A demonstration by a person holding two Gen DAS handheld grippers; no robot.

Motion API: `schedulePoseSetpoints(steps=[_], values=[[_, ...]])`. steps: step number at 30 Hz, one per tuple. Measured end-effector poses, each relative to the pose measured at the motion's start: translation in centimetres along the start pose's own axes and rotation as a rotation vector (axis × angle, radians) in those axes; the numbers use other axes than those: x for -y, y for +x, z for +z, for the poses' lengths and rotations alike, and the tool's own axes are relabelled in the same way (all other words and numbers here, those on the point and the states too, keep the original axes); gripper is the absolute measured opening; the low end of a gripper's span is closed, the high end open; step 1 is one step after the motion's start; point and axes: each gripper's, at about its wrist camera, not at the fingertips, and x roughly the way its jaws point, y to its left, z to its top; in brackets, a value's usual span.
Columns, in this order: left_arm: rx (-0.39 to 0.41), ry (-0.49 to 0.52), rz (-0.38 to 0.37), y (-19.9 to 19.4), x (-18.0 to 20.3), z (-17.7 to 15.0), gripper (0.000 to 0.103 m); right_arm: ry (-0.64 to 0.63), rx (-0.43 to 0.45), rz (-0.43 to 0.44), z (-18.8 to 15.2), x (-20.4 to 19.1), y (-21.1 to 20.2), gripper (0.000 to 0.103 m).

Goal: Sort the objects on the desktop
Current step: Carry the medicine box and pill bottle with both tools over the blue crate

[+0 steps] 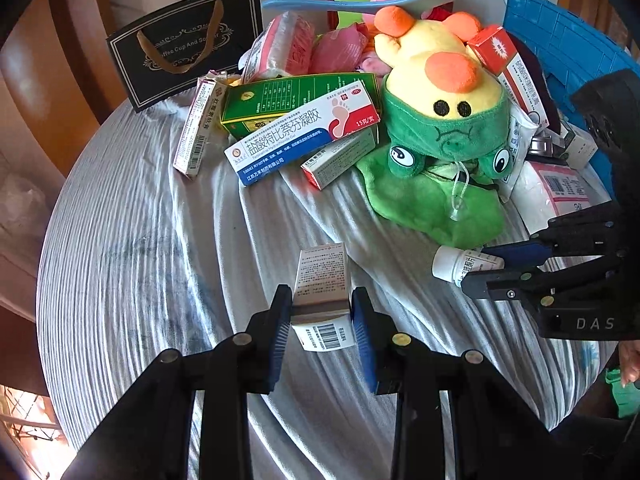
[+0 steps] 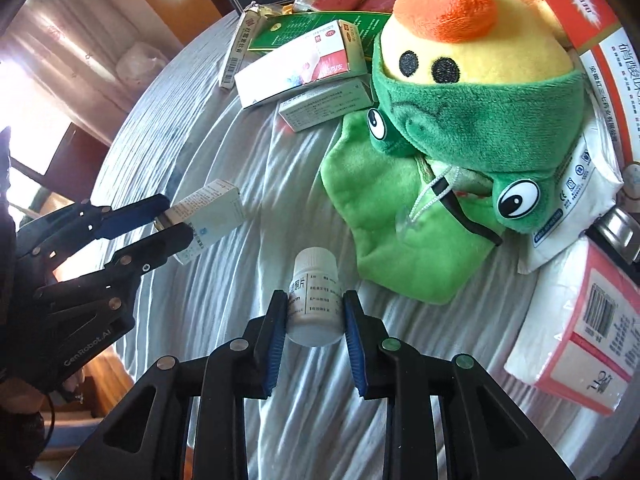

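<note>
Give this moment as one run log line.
left tongs: shut on small white box | right tongs: shut on white pill bottle | both held above striped cloth

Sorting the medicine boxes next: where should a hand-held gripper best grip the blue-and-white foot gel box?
Probably across the narrow width of the foot gel box, near its lower-left end, coming from the open cloth side; that end overhangs the pile, while the plush toy crowds the other.
</note>
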Motion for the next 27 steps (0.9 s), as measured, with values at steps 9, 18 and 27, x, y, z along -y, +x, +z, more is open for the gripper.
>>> schedulePoseSetpoints(steps=[9, 18, 27], values=[[0.028, -0.01, 0.036, -2.1, 1.3, 0.9, 0.03, -0.013, 0.017, 0.019, -1.1, 1.3, -2.4, 0.027], [0.035, -0.023, 0.068, -3.7, 4.7, 2.4, 0.03, -0.028, 0.053, 0.018, -1.9, 3.0, -6.2, 0.027], [0.077, -0.036, 0.095, -6.3, 8.6, 5.5, 0.03, -0.033, 0.102, 0.001, -2.2, 5.9, -11.2, 0.027]])
